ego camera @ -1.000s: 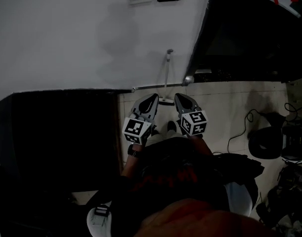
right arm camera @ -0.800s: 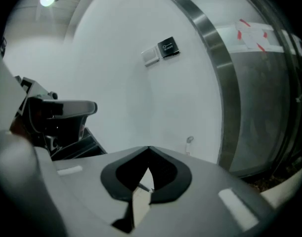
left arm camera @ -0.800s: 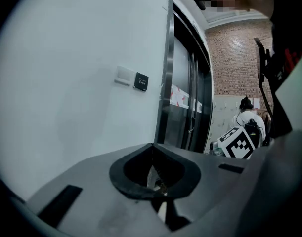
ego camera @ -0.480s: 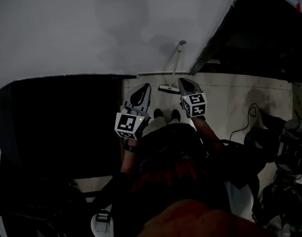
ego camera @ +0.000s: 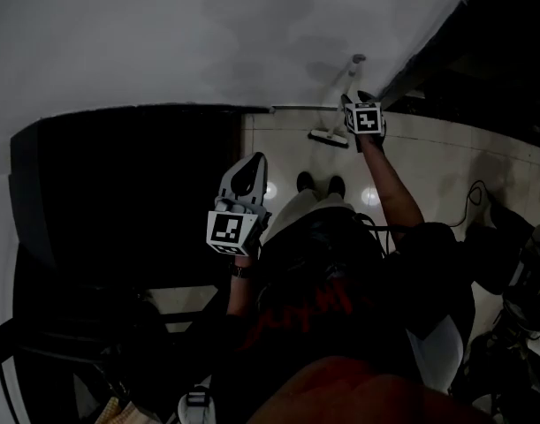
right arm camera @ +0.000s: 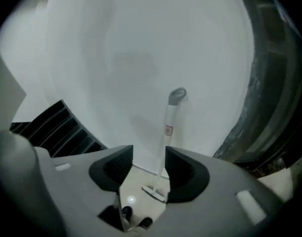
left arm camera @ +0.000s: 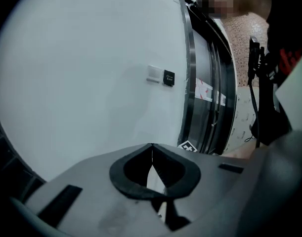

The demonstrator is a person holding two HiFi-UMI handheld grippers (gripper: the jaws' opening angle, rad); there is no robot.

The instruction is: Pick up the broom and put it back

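Observation:
A white broom point(ego camera: 347, 95) leans upright against the white wall, with its grey handle cap point(ego camera: 358, 59) at the top and its flat head point(ego camera: 328, 137) on the tiled floor. My right gripper point(ego camera: 356, 104) is stretched out to it. In the right gripper view the handle point(right arm camera: 169, 127) stands in the gap by the right jaw. These jaws point(right arm camera: 150, 164) have just been opening and the pads are not pressing on the handle. My left gripper point(ego camera: 254, 161) hangs back near my body, shut and empty, with its tips meeting point(left arm camera: 151, 152).
A black slatted block point(ego camera: 119, 193) fills the left, and a dark metal-framed door point(left arm camera: 205, 83) runs along the right. A wall switch point(left arm camera: 153, 73) and a black panel point(left arm camera: 169, 77) sit on the wall. Cables and bags point(ego camera: 508, 237) lie at right. My shoes point(ego camera: 320, 184) stand behind the broom head.
My right gripper has swung forward and down from beside my body to the broom handle at the wall. The left gripper has drifted back and to the left.

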